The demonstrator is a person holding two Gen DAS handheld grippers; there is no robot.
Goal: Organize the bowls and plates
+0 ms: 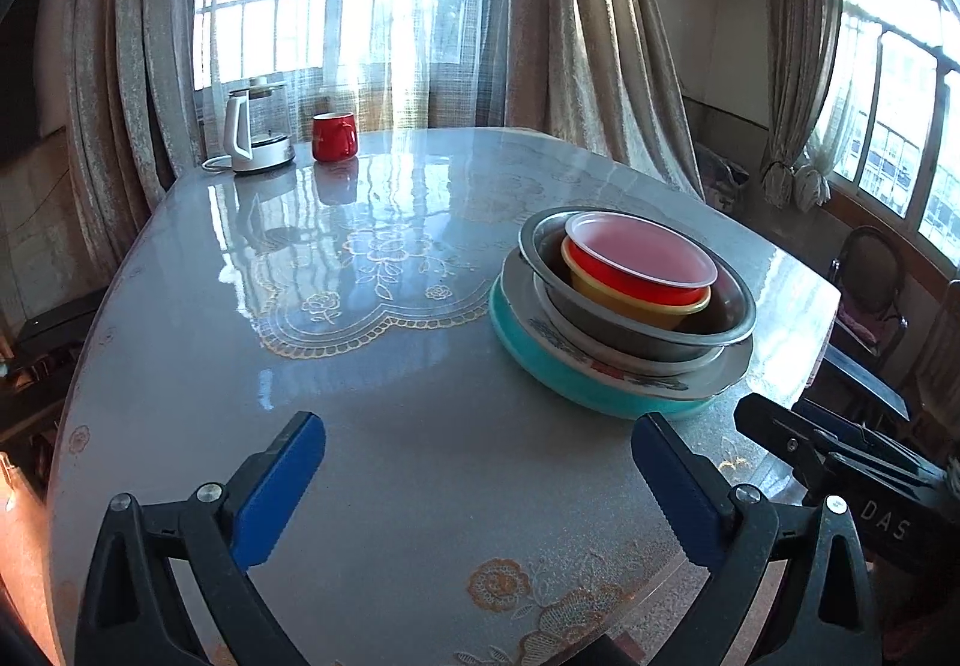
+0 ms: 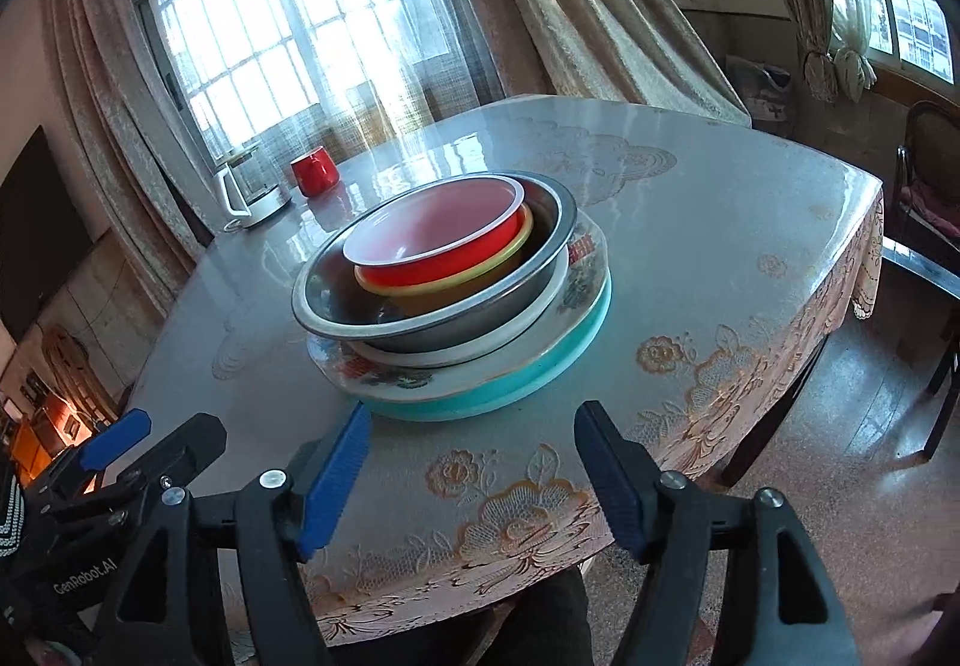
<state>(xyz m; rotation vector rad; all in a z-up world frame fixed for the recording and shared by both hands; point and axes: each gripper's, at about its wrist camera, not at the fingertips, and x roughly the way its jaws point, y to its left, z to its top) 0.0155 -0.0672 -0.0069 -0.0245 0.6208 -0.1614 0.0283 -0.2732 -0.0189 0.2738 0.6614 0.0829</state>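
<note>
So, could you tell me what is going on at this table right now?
A person holds a two-finger tool in each hand, tidying dishes. The stack stands near the table edge: teal plate at the bottom, floral plate, white dish, steel bowl, yellow bowl, red bowl on top. The left tool and right tool are both open, holding nothing, just short of the stack. A kettle and red mug stand at the far side.
</note>
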